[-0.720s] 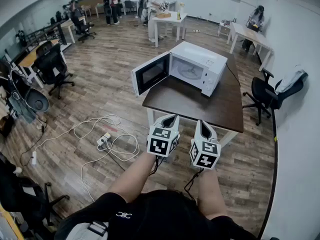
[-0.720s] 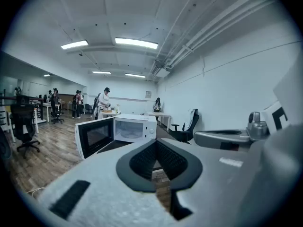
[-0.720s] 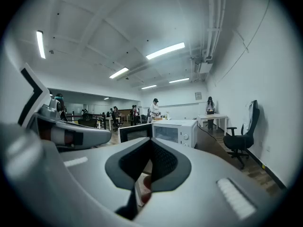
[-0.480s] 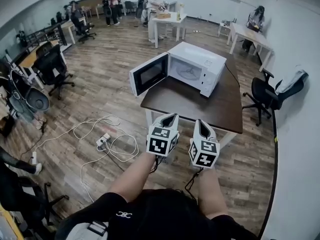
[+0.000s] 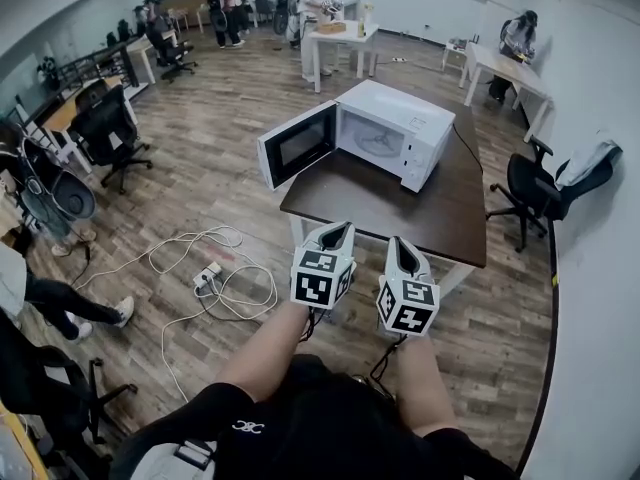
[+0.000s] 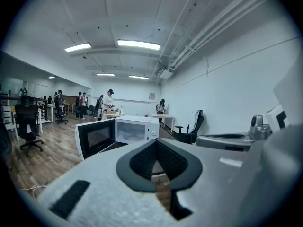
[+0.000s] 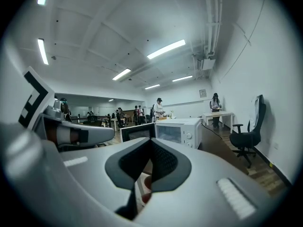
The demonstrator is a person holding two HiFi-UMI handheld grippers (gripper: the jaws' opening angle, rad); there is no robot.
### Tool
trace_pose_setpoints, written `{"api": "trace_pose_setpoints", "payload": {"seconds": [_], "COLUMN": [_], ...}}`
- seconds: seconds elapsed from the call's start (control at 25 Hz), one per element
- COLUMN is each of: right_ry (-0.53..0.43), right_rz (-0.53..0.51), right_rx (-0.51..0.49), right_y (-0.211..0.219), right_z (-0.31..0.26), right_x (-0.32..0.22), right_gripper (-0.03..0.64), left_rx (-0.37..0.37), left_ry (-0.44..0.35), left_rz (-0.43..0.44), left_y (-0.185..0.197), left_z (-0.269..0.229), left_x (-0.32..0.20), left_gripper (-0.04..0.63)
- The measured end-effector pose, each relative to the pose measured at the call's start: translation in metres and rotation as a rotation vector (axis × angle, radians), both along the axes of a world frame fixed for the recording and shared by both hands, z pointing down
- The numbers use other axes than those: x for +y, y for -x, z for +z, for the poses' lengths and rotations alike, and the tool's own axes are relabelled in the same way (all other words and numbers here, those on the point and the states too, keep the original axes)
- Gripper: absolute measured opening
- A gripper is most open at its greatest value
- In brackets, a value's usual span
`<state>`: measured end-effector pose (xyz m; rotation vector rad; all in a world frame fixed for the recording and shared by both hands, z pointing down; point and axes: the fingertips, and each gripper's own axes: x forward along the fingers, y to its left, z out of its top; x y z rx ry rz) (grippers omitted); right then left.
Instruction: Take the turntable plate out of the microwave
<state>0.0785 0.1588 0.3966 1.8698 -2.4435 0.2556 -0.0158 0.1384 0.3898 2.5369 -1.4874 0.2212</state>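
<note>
we have hardly moved, still short of the table (image 5: 400,220), left gripper (image 5: 339,231) and right gripper (image 5: 402,245) fingers clenched empty, so the turntable plate (image 5: 381,146) waits untouched inside the open microwave (image 5: 405,120).

We hold the left gripper (image 5: 338,232) and the right gripper (image 5: 404,246) side by side, forearms stretched forward, both with jaws closed together.
</note>
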Motion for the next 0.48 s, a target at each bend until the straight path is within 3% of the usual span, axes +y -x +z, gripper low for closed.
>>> {"api": "trace_pose_setpoints", "payload": {"seconds": [0.48], "right_ry": [0.000], "right_rz": [0.002], "right_rx": [0.002], "right_y": [-0.010], "right_z": [0.008], "right_x": [-0.029], "right_gripper": [0.009], "left_rx": [-0.012], "left_ry": [-0.003], "left_rz": [0.001], "left_y": [-0.009], "left_z": [0.011], "left_x": [-0.031], "left_gripper": [0.011]}}
